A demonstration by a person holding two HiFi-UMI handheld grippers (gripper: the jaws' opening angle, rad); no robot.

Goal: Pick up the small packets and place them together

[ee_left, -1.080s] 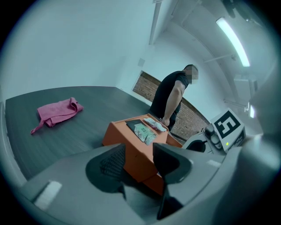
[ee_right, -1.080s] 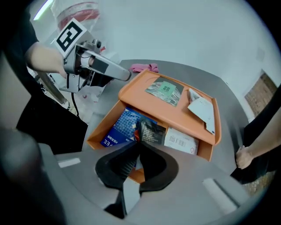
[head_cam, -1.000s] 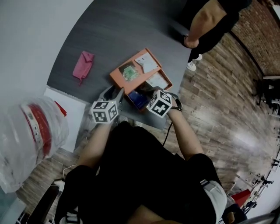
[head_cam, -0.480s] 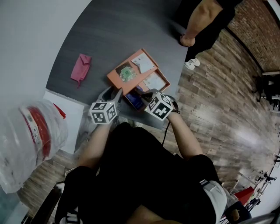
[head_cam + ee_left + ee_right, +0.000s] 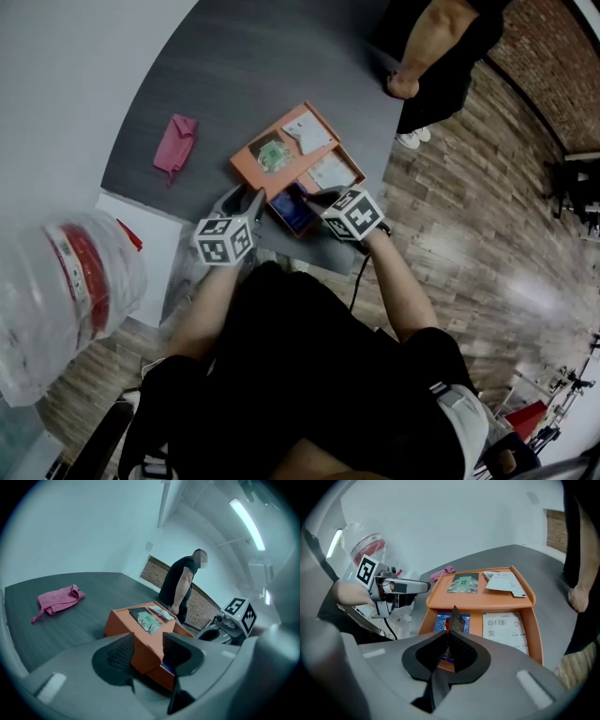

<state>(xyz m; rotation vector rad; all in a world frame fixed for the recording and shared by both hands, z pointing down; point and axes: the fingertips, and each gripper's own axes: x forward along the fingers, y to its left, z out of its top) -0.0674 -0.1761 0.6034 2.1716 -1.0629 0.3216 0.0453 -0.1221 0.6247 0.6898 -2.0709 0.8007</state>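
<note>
Jaws of the right gripper (image 5: 448, 637) are clenched flat on a small dark packet (image 5: 456, 619), which stands on edge out of the tips with a red strip down one side. We hold it just above the lower tray of the orange box (image 5: 487, 603), over a blue packet (image 5: 439, 622) that lies there beside a white printed sheet (image 5: 506, 629).

Against the head view of a second ago, our right hand has rolled and drawn a little to the right, so the blue packet now shows clear of the marker cube. We read that as the dark packet lifted and free to carry. Its likely home is the upper shelf, where a green packet (image 5: 463, 583) and white packets (image 5: 502, 582) already lie close together.

Our left gripper (image 5: 149, 641) has not shifted. Its jaws stand wide with the box's near corner filling the gap, and it looks braced there to steady the box.

The box sits near the edge of a dark grey table (image 5: 244, 75), with a pink cloth (image 5: 176, 142) well apart to its left. A clear plastic bag (image 5: 70, 281) with red inside shows close at our left. A person in black (image 5: 441, 42) stands at the table's far side on a wood floor (image 5: 487, 234), with a brick wall (image 5: 553, 66) beyond.
</note>
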